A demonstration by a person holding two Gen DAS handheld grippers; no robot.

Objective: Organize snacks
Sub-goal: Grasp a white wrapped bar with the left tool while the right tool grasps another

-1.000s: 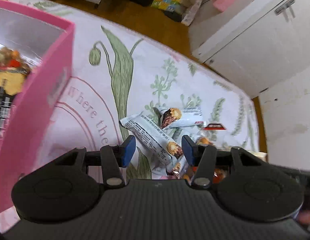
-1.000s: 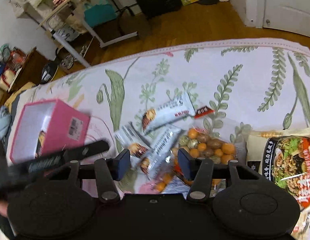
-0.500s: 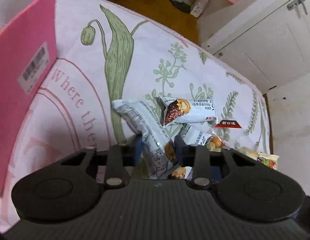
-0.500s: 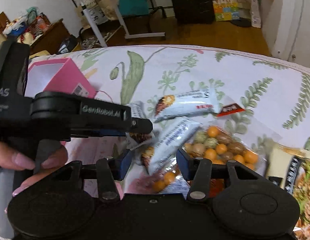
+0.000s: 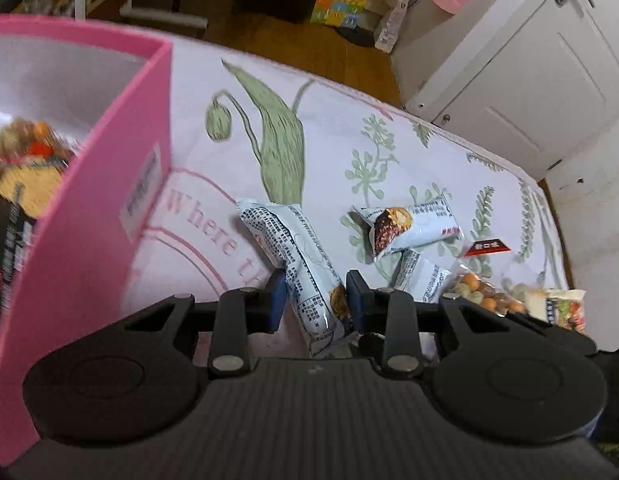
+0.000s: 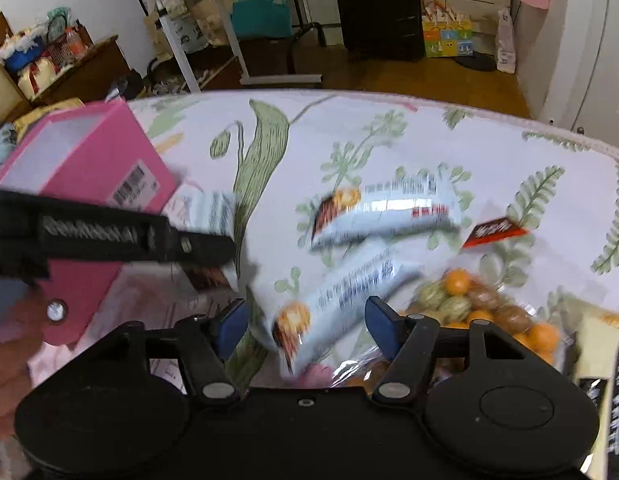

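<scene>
Since the earlier frames, the left gripper (image 5: 315,298) has clenched on one snack bar (image 5: 293,264) and lifted it off the pile, bringing the pink box (image 5: 93,240) back to its left side; the right gripper (image 6: 307,326) has moved in over a second bar.

Nearest the left gripper, the gripped snack bar sits between the blue pads (image 5: 276,300), held near its lower end, its free end slanting up and to the left. Immediately left stands the pink box, open at the top, with other packets already inside. Ahead and to the right, on the flowered cloth (image 5: 269,92), lie another bar (image 5: 413,226), a third bar (image 5: 423,276) partly under it, a small red-and-black sachet (image 5: 487,246), and a clear bag of round nuts (image 5: 485,298); a noodle packet (image 5: 561,312) lies at the far right.

Right gripper: spread wide and holding nothing, jaws either side of a blurred bar (image 6: 341,300) on the cloth, with the nut bag just to its right.

Step in hand, as judged: carry the gripped bar over the box rim and drop it inside. For a clean result, raise the dangling end clear of the pink wall, centre the bar above the opening, then release. The off-centre hold may let the bar swing or slip, so the motion should be slow and level.
</scene>
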